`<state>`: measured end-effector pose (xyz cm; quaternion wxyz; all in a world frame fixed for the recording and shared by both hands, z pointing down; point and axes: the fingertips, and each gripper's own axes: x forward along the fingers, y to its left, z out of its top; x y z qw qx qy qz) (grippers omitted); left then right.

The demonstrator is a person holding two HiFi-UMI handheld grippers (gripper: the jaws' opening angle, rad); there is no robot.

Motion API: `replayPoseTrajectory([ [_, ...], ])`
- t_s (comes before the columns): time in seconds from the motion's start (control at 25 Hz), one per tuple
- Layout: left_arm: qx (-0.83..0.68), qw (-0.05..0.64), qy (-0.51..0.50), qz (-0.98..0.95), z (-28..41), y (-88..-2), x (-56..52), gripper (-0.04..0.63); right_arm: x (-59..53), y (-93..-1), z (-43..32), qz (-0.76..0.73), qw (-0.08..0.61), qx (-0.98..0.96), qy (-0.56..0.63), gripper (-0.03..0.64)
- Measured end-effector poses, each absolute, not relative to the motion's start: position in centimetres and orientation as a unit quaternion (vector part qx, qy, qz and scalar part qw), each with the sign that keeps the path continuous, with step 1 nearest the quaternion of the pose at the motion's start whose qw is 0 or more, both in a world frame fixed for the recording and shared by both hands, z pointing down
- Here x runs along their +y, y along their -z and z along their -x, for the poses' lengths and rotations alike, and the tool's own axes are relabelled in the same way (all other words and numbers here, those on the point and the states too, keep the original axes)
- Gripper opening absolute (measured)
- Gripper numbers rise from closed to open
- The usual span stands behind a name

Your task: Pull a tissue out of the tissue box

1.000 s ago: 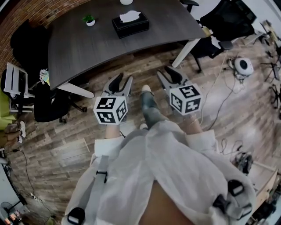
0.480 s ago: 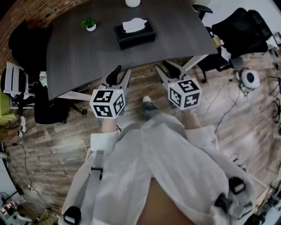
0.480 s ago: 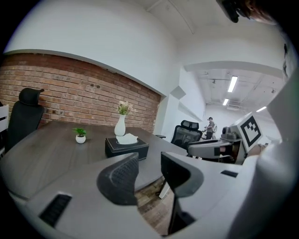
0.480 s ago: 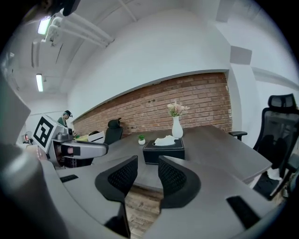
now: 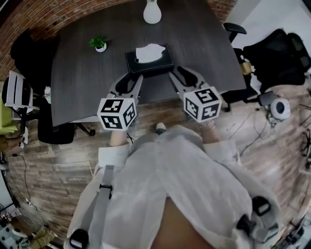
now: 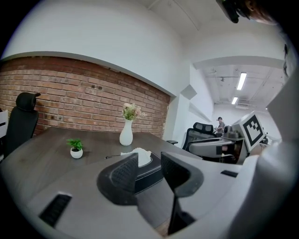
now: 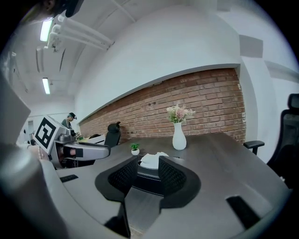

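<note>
A black tissue box (image 5: 149, 60) sits on the dark table (image 5: 82, 78), a white tissue (image 5: 148, 52) sticking out of its top. My left gripper (image 5: 129, 82) hovers over the table's near edge, just left of and short of the box, jaws open and empty. To the box's right my right gripper (image 5: 179, 76) does the same, also open with nothing between its fingers. The box (image 6: 147, 171) with its tissue (image 6: 141, 155) lies beyond the jaws in the left gripper view. From the right gripper view, the box (image 7: 148, 179) and tissue (image 7: 153, 159) sit ahead of the open jaws.
A white vase (image 5: 152, 12) with flowers stands at the table's far side, and a small potted plant (image 5: 99, 44) to the box's left. Black office chairs (image 5: 274, 53) stand right of the table, another chair (image 5: 53, 127) at its left. Cables and a round white device (image 5: 280, 109) lie on the wood floor.
Both grippers have travelled forward from over the floor to over the table's near edge, closing in on the tissue box. Their jaws look as wide as before.
</note>
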<state>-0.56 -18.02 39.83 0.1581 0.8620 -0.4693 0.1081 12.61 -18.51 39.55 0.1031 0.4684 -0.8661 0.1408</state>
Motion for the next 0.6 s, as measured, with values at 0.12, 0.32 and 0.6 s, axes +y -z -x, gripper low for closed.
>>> replayPoseTrajectory([
  [0.12,-0.478,0.168,-0.118,-0.854,0.2,-40.6,-19.2,0.137,-20.0,-40.3,-13.2,-0.459,0.109,-0.869,-0.15,0.118],
  [0.32,-0.487,0.187,-0.138,-0.842,0.7,-42.1,-20.2,0.137,-21.2,-42.2,-12.9,-0.445,0.121,-0.87,-0.173,0.118],
  [0.6,-0.504,0.215,-0.151,-0.822,2.6,-44.7,-19.9,0.137,-21.3,-44.1,-11.5,-0.431,0.15,-0.872,-0.179,0.118],
])
